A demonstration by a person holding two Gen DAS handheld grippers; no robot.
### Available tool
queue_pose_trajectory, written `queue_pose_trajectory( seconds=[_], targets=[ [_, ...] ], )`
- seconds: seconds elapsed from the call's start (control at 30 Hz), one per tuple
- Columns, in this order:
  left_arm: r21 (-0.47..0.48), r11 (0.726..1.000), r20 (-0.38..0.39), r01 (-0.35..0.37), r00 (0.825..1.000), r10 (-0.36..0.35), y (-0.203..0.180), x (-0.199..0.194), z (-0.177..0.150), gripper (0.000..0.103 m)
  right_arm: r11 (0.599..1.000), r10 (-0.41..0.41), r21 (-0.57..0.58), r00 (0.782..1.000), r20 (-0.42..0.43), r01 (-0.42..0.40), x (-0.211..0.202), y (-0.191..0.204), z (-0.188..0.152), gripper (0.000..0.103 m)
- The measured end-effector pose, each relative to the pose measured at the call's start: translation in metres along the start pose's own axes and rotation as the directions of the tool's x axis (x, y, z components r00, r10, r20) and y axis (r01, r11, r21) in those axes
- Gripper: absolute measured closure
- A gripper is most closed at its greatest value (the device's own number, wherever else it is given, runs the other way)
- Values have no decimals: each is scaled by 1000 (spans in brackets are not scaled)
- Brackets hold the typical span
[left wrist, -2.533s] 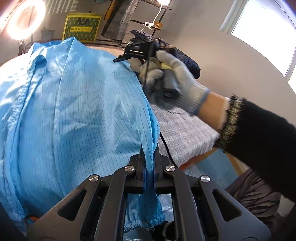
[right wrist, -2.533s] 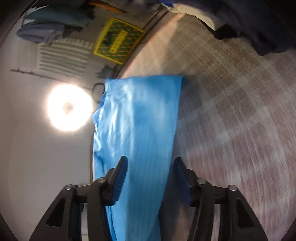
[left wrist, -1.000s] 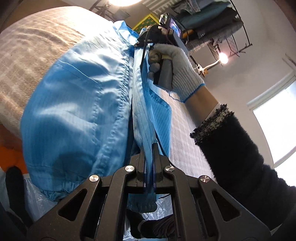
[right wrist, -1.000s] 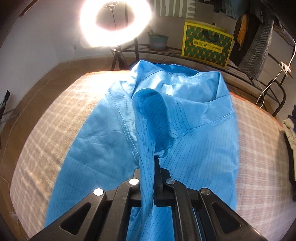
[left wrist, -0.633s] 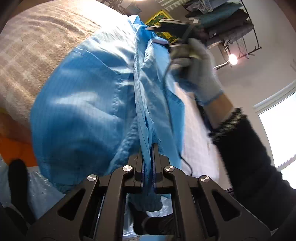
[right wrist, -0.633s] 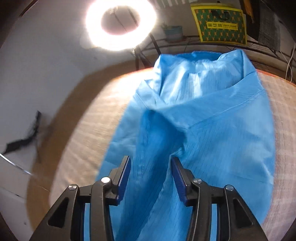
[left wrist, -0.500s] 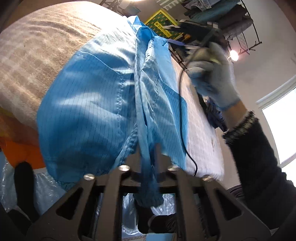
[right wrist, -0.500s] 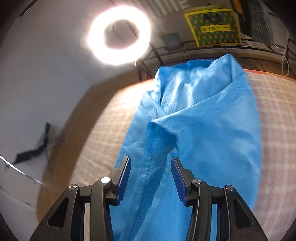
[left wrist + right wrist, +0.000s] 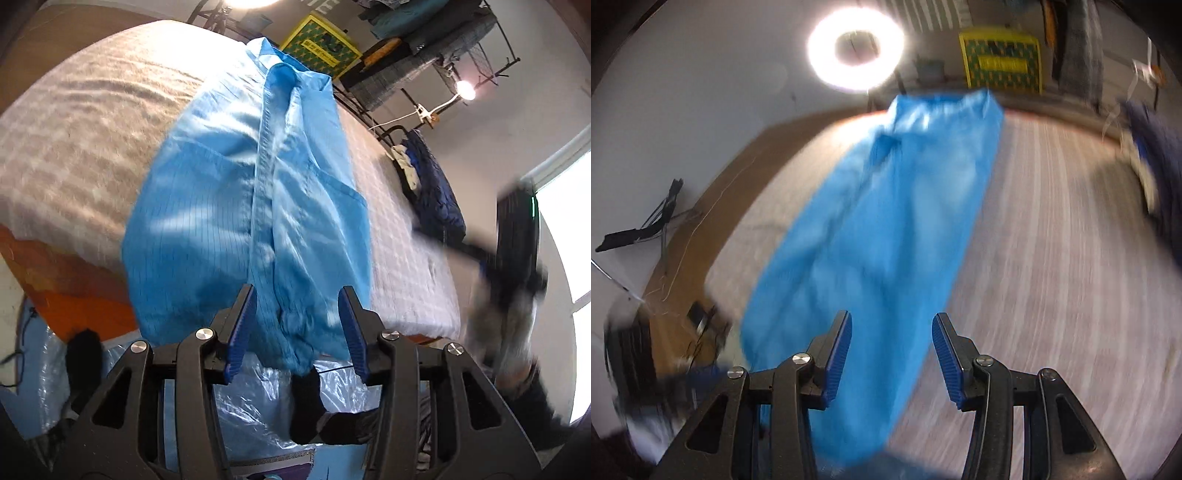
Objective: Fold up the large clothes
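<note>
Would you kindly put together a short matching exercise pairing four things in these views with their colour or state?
Things:
1. left gripper
2. garment
3. ring light
4. crate

Descriptions:
A. yellow and green, against the far wall
B. lit, glowing white
C. open, jaws apart
D. light blue, lying lengthwise on the bed

Pairs: 1-C, 2-D, 3-B, 4-A

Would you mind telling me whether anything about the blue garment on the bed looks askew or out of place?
The blue garment is not fully on the bed: its lower end with a bunched cuff hangs over the mattress edge, and a raised ridge runs down its middle. Both grippers are open.
</note>
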State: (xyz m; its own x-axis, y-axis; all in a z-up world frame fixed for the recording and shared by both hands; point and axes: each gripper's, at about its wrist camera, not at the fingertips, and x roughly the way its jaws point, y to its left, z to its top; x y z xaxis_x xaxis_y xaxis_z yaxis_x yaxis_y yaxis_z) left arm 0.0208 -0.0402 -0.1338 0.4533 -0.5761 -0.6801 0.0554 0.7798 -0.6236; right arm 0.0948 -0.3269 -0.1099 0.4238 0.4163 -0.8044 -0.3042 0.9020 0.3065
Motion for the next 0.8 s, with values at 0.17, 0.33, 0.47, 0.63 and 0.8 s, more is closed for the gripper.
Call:
queue_pose_trajectory(
  seconds=[0.17,0.33,0.47,0.63,0.8],
  targets=[
    [19,1000,-76,-13,997,14,-5,25,18,57,992,94,100,989,-117,-83,32,-8,-63,48],
    [4,999,-142,-44,989,44,4,57,15,76,989,127,89,984,-128,-116,48,-6,-86,47],
    [24,998,-152,-62,986,65,6,64,8,94,958,261,159,956,-132,-239,51,-11,-88,64],
    [58,997,-153,-50,986,59,1,61,1,97,950,296,152,939,-177,-271,57,-5,-94,103],
    [84,995,-188,-57,980,72,0,73,-8,97,968,248,81,954,-169,-237,41,-4,-95,103]
  ],
)
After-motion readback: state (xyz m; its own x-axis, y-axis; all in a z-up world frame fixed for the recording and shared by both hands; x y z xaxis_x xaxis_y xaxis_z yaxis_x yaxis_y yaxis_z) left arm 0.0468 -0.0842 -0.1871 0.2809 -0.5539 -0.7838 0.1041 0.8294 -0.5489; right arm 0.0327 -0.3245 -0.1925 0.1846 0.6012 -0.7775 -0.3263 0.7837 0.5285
